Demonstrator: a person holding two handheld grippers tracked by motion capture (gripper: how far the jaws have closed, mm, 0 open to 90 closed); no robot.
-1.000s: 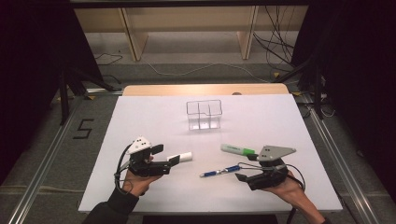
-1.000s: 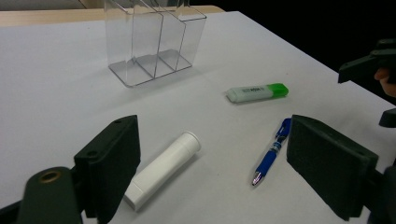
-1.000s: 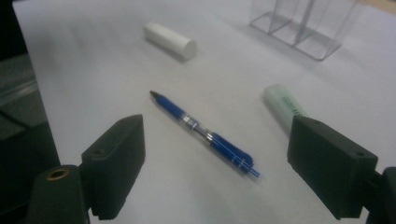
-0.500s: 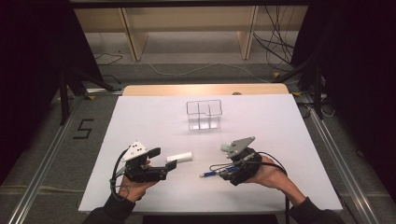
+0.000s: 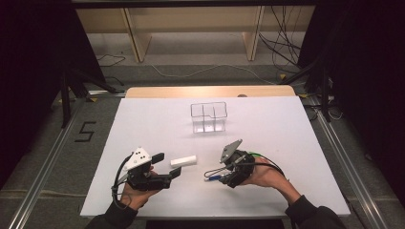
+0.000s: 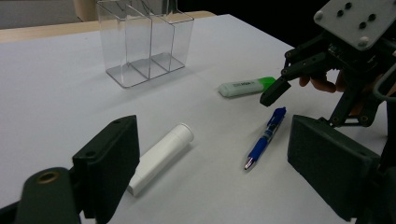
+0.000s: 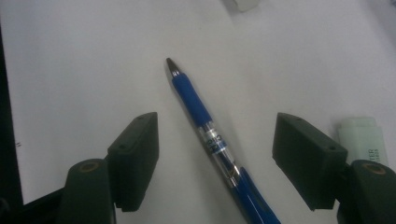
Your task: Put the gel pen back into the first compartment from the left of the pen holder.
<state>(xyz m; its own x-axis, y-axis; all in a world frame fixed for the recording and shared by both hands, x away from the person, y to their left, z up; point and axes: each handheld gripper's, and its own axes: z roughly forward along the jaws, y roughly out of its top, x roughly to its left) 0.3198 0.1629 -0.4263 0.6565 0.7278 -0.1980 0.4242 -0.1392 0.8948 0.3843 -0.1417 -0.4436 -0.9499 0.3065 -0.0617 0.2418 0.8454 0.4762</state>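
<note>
The right gripper [image 5: 224, 175] tilts down over the blue pen [image 7: 211, 137], its closing fingers [image 7: 135, 158] straddling it untouched.

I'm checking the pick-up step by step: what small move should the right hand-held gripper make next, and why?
Probably close the jaws the rest of the way. The right hand-held gripper straddles the blue pen, which lies flat on the white table between its pads; the jaws have just been closing, but neither pad touches the barrel yet.
</note>
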